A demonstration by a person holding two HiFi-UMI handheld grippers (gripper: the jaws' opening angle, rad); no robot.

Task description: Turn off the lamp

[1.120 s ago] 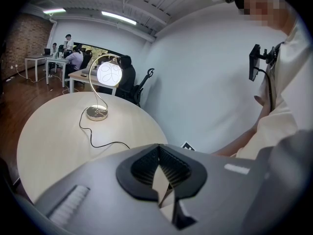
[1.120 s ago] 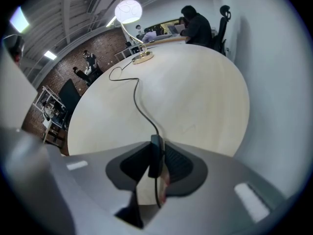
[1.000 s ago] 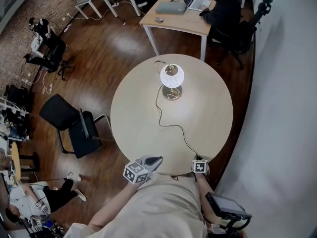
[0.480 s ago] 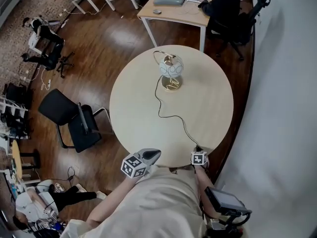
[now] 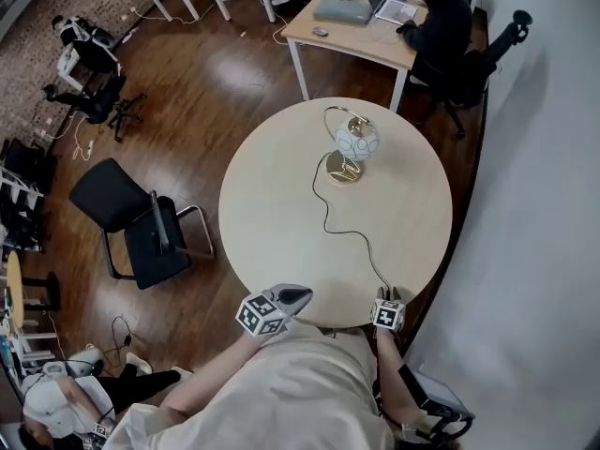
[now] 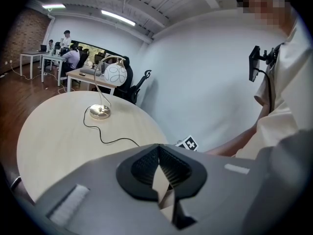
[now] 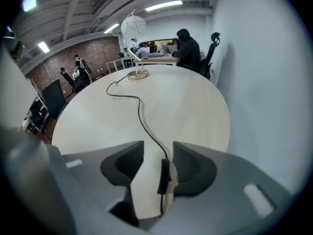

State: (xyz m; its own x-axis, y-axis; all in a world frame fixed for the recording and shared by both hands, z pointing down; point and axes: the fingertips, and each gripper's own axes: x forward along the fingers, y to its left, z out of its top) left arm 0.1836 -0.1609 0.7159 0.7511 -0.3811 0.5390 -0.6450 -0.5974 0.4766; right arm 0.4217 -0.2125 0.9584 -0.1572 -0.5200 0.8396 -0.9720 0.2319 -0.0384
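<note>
Lamp (image 5: 354,148) stands at about 12 o'clock on the round table (image 5: 272,214), well apart from both grippers, and its globe shade (image 5: 357,142) looks unlit. Its cord (image 5: 345,234) snakes to the table's edge at 5 o'clock, where the inline switch (image 7: 163,176) lies between the jaws of the right gripper (image 7: 155,163). Those jaws are opening and do not squeeze it. The left gripper (image 6: 159,168), at 7 o'clock, is clenched on nothing. The switch is probably light, hard and smooth on a limp cord, so it likely slides unless pinched squarely across its faces. The lamp looks top-heavy on a thin arched stem, with a shade that may be fragile, so tugging the cord seems unwise.
</note>
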